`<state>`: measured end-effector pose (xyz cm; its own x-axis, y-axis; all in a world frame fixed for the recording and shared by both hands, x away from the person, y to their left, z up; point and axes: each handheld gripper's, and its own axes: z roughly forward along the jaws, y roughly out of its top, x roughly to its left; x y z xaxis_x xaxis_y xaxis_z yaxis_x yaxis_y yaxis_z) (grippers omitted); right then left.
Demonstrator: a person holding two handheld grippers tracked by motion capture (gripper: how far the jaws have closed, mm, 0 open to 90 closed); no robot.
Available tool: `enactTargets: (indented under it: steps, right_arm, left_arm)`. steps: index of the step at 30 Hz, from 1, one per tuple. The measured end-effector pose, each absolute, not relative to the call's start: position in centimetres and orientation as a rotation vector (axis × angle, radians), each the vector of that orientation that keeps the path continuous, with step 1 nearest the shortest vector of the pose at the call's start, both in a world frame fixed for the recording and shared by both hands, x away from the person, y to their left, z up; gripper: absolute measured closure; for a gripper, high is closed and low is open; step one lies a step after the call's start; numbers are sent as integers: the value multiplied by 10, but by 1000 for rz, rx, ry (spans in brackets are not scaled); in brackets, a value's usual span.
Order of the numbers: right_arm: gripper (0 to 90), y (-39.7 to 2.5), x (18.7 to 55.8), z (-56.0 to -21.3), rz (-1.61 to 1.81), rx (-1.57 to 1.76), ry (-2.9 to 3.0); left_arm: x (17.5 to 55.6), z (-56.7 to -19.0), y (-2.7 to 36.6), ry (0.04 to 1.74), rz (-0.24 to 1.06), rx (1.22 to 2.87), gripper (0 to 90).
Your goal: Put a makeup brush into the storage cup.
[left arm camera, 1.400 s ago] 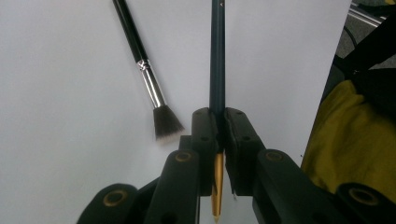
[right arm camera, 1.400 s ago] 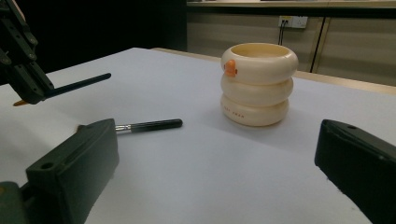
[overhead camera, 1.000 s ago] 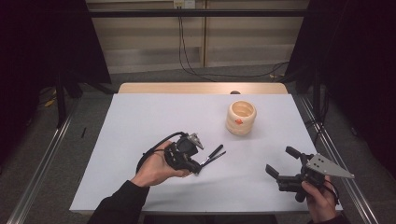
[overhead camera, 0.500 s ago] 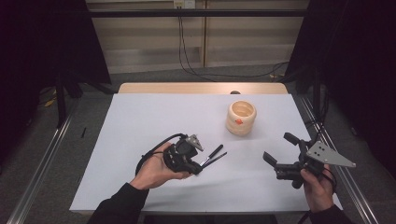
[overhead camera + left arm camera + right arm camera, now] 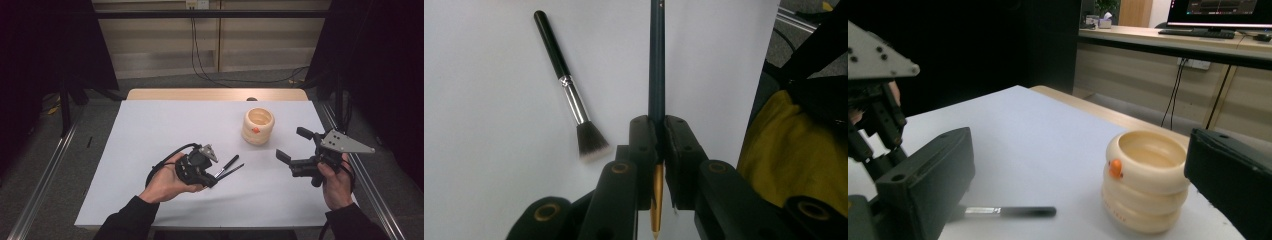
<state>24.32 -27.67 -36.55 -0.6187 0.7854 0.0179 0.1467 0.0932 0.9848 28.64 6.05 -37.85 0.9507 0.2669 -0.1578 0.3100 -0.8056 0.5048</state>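
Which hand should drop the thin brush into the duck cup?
Probably the left. The left gripper is shut on the thin brush, while the right gripper is open, holding nothing, beside the duck cup.

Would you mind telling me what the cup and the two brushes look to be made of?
Cup: cream, smooth and matte, probably plastic or ceramic; stacked rings, orange beak. Loose brush: glossy black handle, shiny metal collar, soft bristles. Brush clamped in the left gripper: dark lacquered handle, gold metallic collar; wood or plastic unclear.
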Motion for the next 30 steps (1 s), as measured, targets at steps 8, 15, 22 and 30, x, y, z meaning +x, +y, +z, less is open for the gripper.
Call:
enactTargets:
  steps: [8,15,22,30]
  right_arm:
    - [0,-265,268,-355,1581,878,1810]
    - [0,-247,282,-344,1591,779,1886]
    - [10,-233,286,-347,1601,742,2012]
    - [73,-227,285,-349,1590,689,2094]
  left_arm:
    - [286,-379,59,388,-125,2561,833]
    - [287,-379,59,373,-123,2566,833]
    - [286,-380,58,376,-127,2561,833]
    - [285,-380,57,386,-121,2543,833]
